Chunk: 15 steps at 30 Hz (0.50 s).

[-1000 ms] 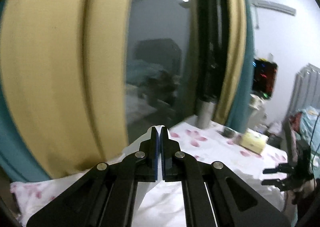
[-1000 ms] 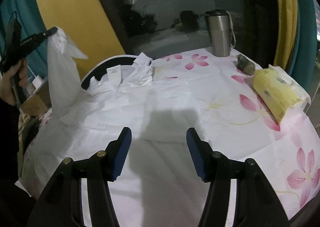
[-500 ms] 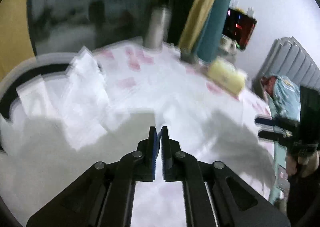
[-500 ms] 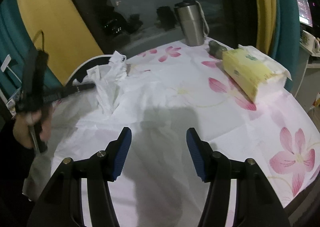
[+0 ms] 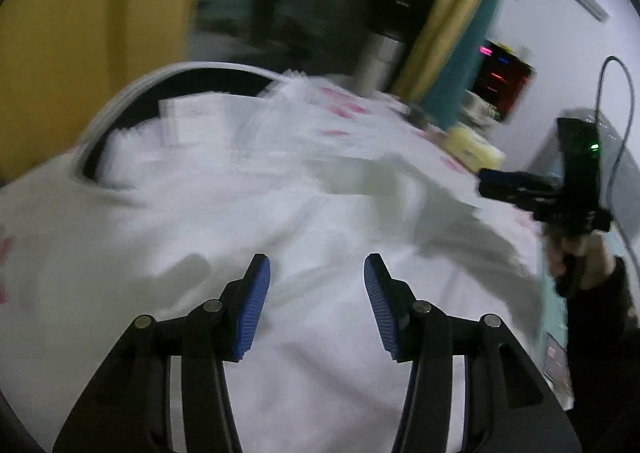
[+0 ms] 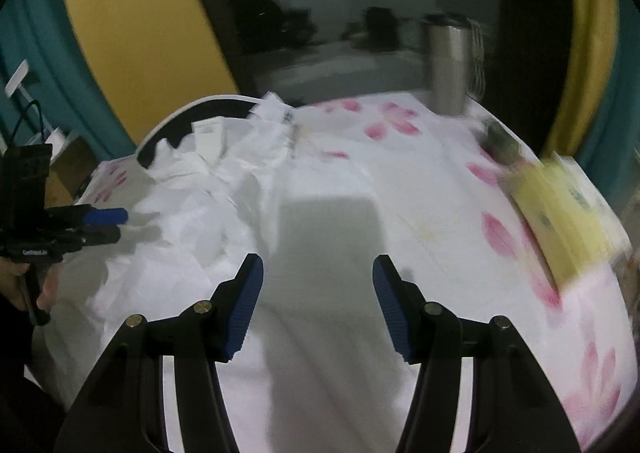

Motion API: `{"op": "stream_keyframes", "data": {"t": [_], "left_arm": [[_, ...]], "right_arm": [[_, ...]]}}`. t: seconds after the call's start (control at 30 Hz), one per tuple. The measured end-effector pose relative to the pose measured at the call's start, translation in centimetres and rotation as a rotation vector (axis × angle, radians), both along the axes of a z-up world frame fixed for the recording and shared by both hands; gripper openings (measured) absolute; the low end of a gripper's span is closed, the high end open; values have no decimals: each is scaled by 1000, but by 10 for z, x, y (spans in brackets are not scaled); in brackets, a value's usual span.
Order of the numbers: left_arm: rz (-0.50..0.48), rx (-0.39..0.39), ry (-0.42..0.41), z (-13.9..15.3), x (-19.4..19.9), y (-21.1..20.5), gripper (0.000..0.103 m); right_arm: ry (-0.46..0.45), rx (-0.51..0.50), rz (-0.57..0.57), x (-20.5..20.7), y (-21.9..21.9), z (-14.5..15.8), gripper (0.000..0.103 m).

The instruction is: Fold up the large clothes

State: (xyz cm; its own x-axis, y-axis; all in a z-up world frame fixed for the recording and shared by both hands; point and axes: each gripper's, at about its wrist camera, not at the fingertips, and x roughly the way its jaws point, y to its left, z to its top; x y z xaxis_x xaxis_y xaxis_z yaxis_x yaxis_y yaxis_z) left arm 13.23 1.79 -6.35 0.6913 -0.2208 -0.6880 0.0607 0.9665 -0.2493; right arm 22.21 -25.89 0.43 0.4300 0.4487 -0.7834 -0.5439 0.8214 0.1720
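Left gripper [image 5: 317, 301] jaws have just been opening, nothing between them, letting the white garment [image 6: 224, 213] lie on the table for folding; right gripper [image 6: 318, 301] is hovering open, empty.

White garment [image 6: 192, 213]: thin matt cloth, crumpled; tablecloth [image 6: 440, 181]: smooth floral-printed fabric; tumbler [image 6: 450, 69]: brushed metal; yellow pack [image 6: 560, 213]: apparently glossy plastic wrap, blurred; gripper pads [image 6: 244, 305]: ribbed blue rubber.

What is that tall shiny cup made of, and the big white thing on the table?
The tall cup looks like brushed steel: grey with a dull sheen. The white garment looks like thin woven cloth, matte, since it crumples into soft wrinkles, though blur hides the weave.
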Motion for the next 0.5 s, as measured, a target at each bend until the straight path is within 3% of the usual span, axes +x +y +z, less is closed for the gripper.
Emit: {"op": "stream_keyframes", "data": {"t": [0.23,0.33,0.43,0.47,0.5], "left_arm": [[237,14,46,-12,-20,88,52],[272,1,58,-21,-24,108,52],[277,-23,80,-29,-21,118,52],[274,-29,83,-31,-23,120,52],[267,-33,86,-33,-22,121,52]], "right_arm": [[-9,-104,148,28,92,-8,57],[-15,-160,209,38,124,-15,57],[54,-174,243,58,139,-34,57],[94,-177,248,65,142,-45,55],[131,-176,253,72,143,-55,30]]}}
